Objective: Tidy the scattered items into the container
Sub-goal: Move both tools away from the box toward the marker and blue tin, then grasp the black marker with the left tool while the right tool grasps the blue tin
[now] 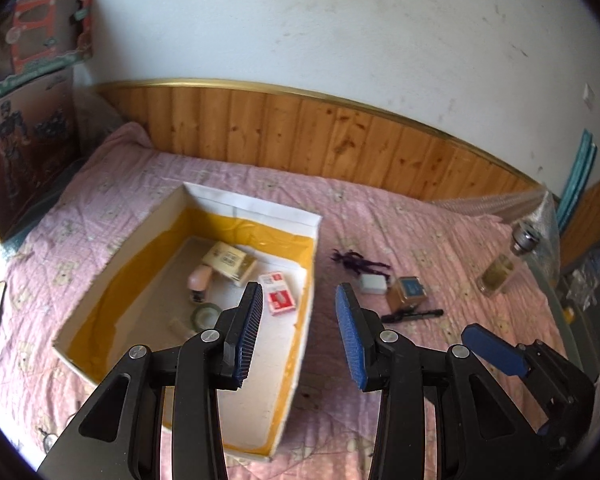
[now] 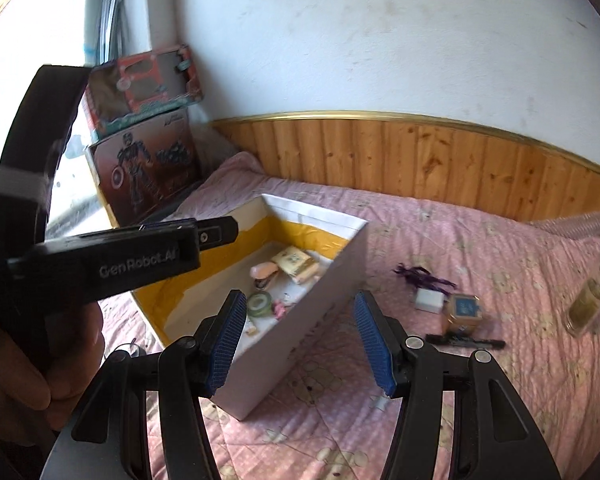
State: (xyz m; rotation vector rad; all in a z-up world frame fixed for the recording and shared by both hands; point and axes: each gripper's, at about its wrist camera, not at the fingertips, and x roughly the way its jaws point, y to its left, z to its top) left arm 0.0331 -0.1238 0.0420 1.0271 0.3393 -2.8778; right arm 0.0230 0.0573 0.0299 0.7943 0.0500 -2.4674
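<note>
Currently, one box (image 1: 236, 208) on the bed (image 1: 440, 216) holding five visible items, five loose items beside it, left gripper (image 1: 300, 332) and right gripper (image 2: 300, 340) both spread, empty.

Pink quilt (image 1: 228, 184), 2 toy boxes (image 1: 28, 152)

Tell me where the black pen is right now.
The black pen lies on the pink bedspread right of the box, just in front of the small gold carton; the right wrist view shows it too.
</note>
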